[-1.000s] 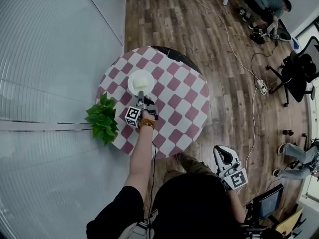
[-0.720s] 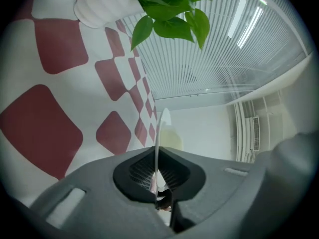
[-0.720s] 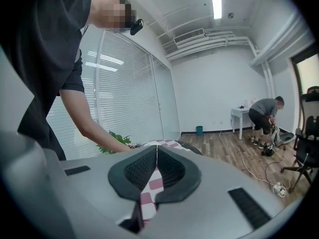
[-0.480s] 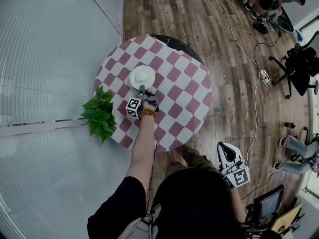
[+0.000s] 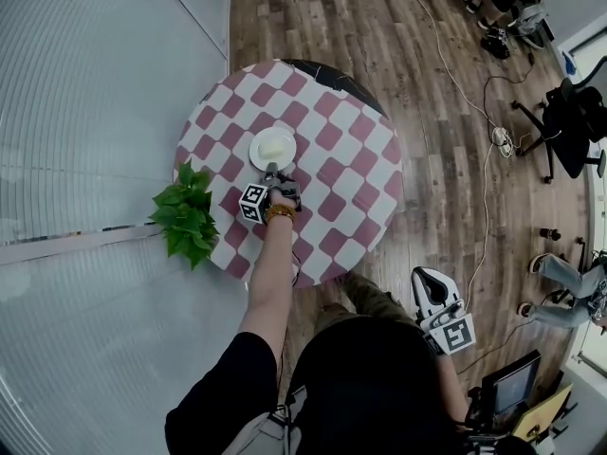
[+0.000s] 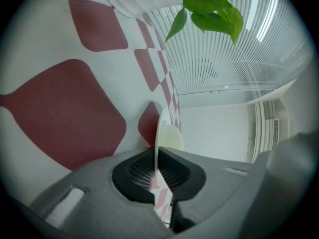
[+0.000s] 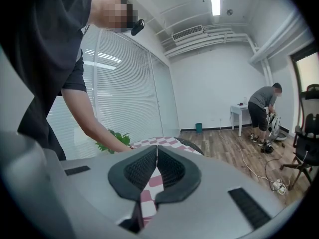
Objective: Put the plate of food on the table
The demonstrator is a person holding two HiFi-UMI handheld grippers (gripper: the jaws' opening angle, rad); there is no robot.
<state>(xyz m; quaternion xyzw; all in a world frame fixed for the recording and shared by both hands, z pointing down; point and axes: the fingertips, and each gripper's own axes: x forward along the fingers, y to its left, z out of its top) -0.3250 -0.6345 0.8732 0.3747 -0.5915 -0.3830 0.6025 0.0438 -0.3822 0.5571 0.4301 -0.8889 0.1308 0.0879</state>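
The plate (image 5: 257,154) with pale food (image 5: 274,145) on it is over the round table (image 5: 343,207) with the red and white checks, a bit left of the middle of the head view. I can't tell if it sits on the table or hangs just above it. My left gripper (image 5: 271,171) is clamped on the plate's near rim. In the left gripper view the thin white rim runs right between the two dark pads (image 6: 134,171). A green plant (image 5: 185,218) is at the table's left edge, near the plate. My right gripper (image 7: 157,156) is at the lower right of the head view, well apart from the table. Its jaws are pressed together with nothing in them. A person (image 7: 261,108) bends over at the right of the right gripper view.
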